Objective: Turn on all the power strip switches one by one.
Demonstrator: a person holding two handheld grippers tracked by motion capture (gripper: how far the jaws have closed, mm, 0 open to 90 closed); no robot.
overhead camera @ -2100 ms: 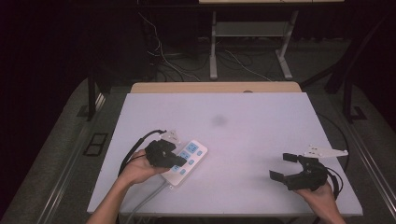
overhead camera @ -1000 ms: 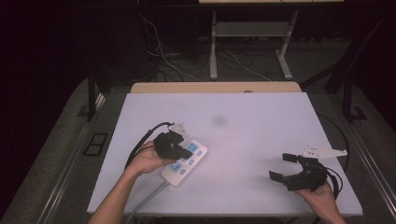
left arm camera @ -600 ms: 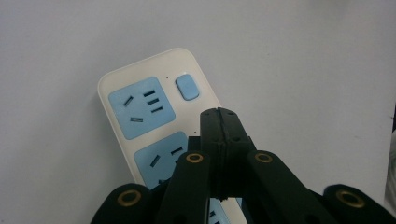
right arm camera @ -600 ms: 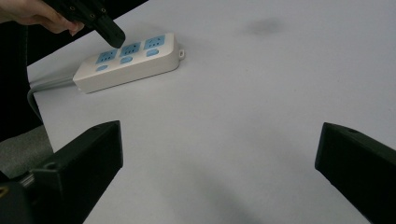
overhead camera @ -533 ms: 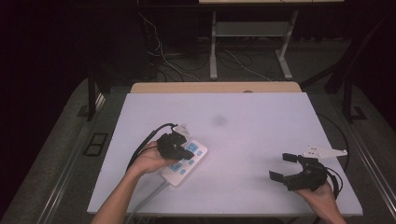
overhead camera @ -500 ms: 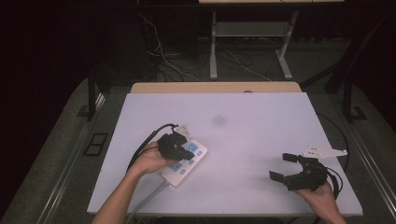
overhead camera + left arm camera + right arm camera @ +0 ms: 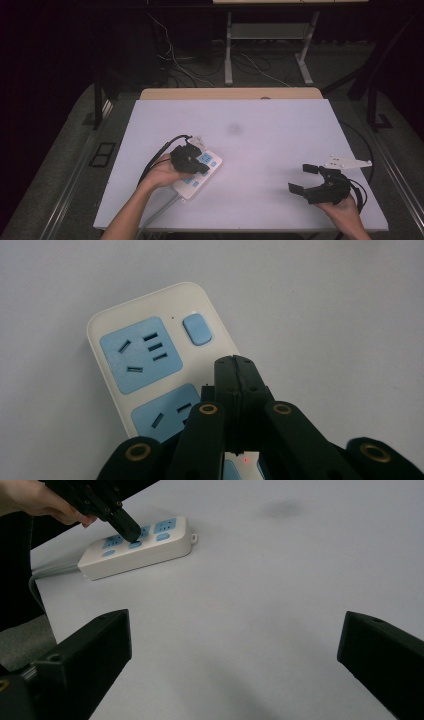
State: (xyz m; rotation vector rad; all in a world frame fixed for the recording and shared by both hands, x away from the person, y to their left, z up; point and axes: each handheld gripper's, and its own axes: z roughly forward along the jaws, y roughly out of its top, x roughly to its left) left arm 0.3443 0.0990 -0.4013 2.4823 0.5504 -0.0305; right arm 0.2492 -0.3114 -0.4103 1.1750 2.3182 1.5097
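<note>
White plastic with pale blue sockets: the power strip [image 7: 160, 370] lies on the table [image 7: 280, 150] right under the left gripper [image 7: 234, 365], whose jaws are pressed tight together with nothing between them, their joined tip down on the strip's middle section. Just ahead of that tip sits the end socket's blue switch [image 7: 197, 329]. From where I stand, the work looks like pushing switches with the closed tip. To do it well, I'd keep the jaws together, come straight down on the centre of one button and press squarely so the tip can't skid onto a socket face. The right gripper [image 7: 311, 181] waits well off to the side, jaws spread wide and holding nothing; it could steady the strip if it slides.
</note>
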